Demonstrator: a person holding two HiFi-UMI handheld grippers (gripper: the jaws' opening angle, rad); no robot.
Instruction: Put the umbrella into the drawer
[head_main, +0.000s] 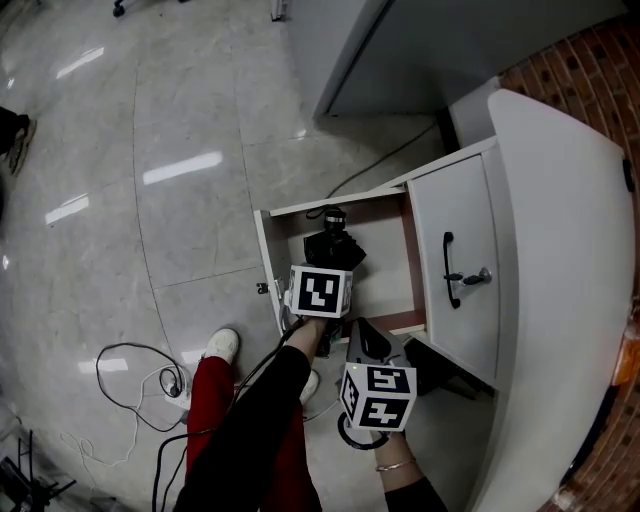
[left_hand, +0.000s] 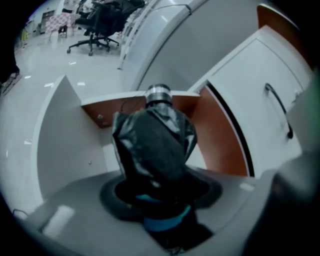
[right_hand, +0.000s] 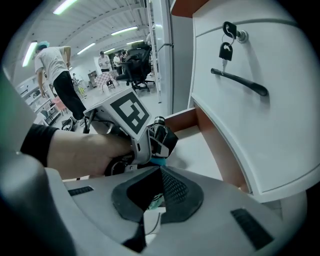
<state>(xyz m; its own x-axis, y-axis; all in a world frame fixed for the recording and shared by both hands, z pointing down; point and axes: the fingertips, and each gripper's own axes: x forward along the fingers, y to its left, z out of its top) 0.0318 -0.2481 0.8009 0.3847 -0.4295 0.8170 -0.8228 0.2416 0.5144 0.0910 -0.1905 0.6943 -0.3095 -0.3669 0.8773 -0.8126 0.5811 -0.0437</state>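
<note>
Umbrella (left_hand: 155, 145): black, folded, compact, silver ring at one end, teal band at the other. Banded end pinched between the jaws of the left gripper (left_hand: 160, 202), jaws spread wide around the bundled fabric.

Long axis in line with the left gripper's jaws: silver-ringed end leading, tilted steeply down into the open white drawer with red-brown side walls (left_hand: 60, 140). Judged from the head view: umbrella (head_main: 333, 245) already over the drawer's inside, closer to the white wall (head_main: 265, 270) than to the opposite red-brown wall. Contact with the drawer floor not readable from any view.

Right gripper (right_hand: 160, 192): pads together at the tips, nothing between them. In the head view, held outside the drawer, just off its near red-brown edge (head_main: 365, 345), behind the left gripper (head_main: 325, 265). Left hand therefore nearer, and the only one carrying.

Farther off: white cabinet door with black bar handle and hanging keys (head_main: 455, 270), beside the drawer.

Judgement: lowering step in hand; next, umbrella laid flat on the drawer floor, then released.
</note>
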